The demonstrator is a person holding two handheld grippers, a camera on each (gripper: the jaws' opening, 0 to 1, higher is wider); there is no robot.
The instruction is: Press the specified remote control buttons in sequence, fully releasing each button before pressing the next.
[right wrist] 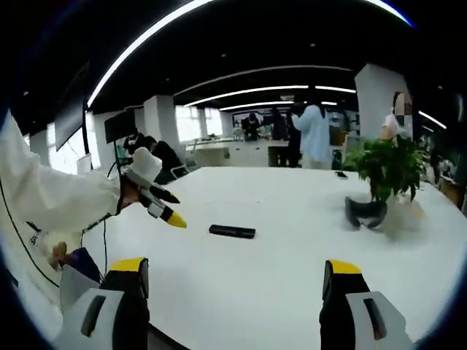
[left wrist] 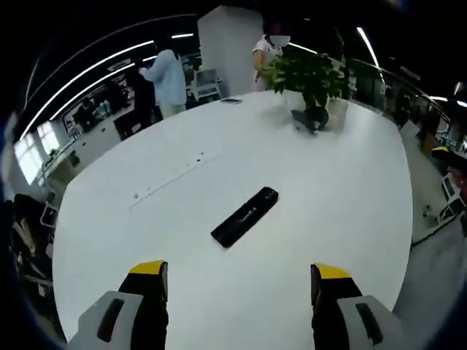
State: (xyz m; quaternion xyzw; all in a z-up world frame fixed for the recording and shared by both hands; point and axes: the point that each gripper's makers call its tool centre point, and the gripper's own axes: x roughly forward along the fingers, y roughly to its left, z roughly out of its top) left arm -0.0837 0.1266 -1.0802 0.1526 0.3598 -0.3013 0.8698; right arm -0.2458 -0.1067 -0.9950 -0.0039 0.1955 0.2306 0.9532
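Note:
A slim black remote control (left wrist: 245, 216) lies flat on the white table (left wrist: 336, 204), slanted, a short way ahead of my left gripper (left wrist: 239, 275). That gripper's yellow-tipped jaws stand wide apart with nothing between them, above the table. In the right gripper view the remote control (right wrist: 232, 231) lies further off, left of centre. My right gripper (right wrist: 235, 271) is open and empty, held over the table's near part. The left gripper (right wrist: 162, 208) comes in from the left, held by a white-sleeved arm (right wrist: 51, 197), pointing toward the remote from a little above.
A potted green plant (left wrist: 310, 80) stands at the table's far side, with a dark object at its base (right wrist: 365, 212). A small phone-like item (left wrist: 231, 100) lies near the far edge. People stand beyond the table (left wrist: 166, 80). The table's edge curves round on the right (left wrist: 408, 219).

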